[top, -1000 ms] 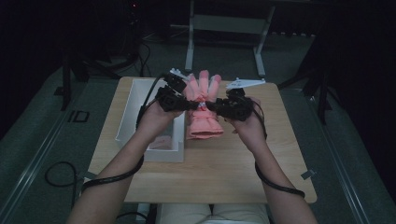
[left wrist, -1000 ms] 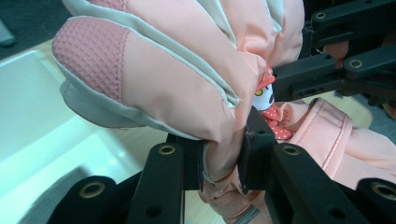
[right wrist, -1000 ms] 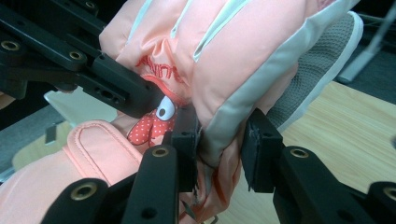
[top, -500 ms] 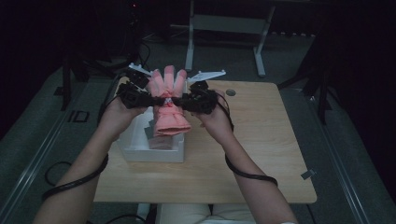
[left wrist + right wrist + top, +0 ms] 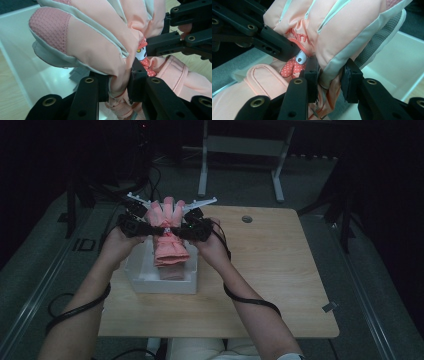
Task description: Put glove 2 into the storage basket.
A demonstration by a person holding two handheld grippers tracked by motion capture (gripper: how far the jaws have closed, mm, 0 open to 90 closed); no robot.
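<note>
The left hand-held gripper is clamped on the left edge of the padded pink fabric ski glove, and the right hand-held gripper is clamped on its right edge, at about the wrist part. The glove hangs between them with its fingers toward 12 o'clock and its cuff toward 6 o'clock, above the open white rectangular box. This box stands on the light wooden tabletop, at 9 o'clock from its middle.
</note>
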